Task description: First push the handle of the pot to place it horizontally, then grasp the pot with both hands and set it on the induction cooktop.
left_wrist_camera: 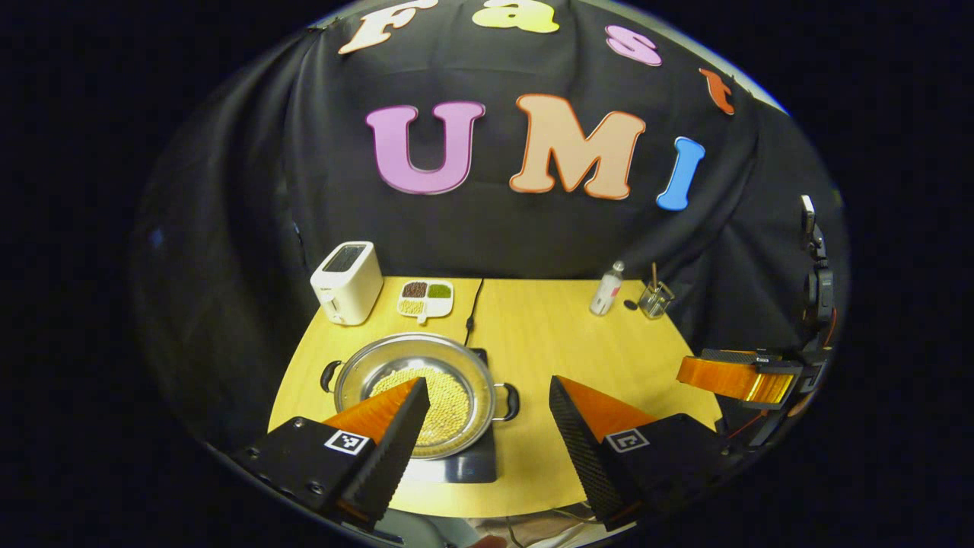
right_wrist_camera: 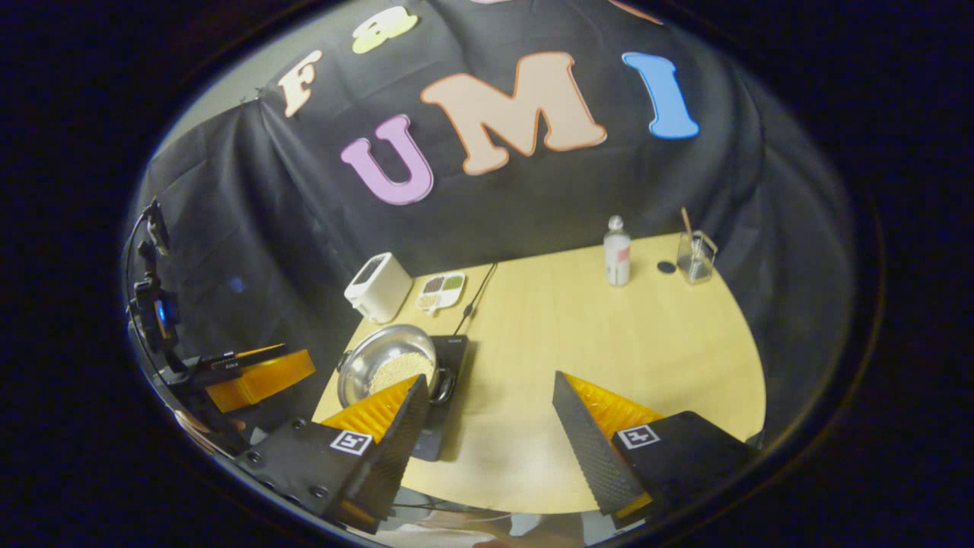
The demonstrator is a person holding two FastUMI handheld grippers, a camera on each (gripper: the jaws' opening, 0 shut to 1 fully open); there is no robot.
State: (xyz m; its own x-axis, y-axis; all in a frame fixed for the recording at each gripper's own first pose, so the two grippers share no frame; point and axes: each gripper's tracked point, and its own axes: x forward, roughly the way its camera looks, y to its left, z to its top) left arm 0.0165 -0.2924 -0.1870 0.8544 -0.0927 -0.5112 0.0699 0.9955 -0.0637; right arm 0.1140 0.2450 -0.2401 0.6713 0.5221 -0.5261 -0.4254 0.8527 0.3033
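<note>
Both grippers, left gripper [left_wrist_camera: 487, 426] and right gripper [right_wrist_camera: 487, 426], spread wide, raised above table [right_wrist_camera: 647, 342]; pot [left_wrist_camera: 415, 380] on cooktop [left_wrist_camera: 456, 464].

Yellow table [left_wrist_camera: 548, 335] — cooktop [left_wrist_camera: 464, 464], toaster [left_wrist_camera: 346, 283], divided dish [left_wrist_camera: 426, 298], bottle [left_wrist_camera: 606, 289], glass [left_wrist_camera: 654, 298].

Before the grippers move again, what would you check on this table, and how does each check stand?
1. Pot on the cooktop: ok, it already sits there.
2. Pot handles horizontal: ok, one at each side.
3. Left gripper free: ok, open, holding nothing.
4. Right gripper free: ok, open, holding nothing.
5. Grains inside the pot, none spilled: ok.
6. Cooktop switched on: cannot tell.
</note>
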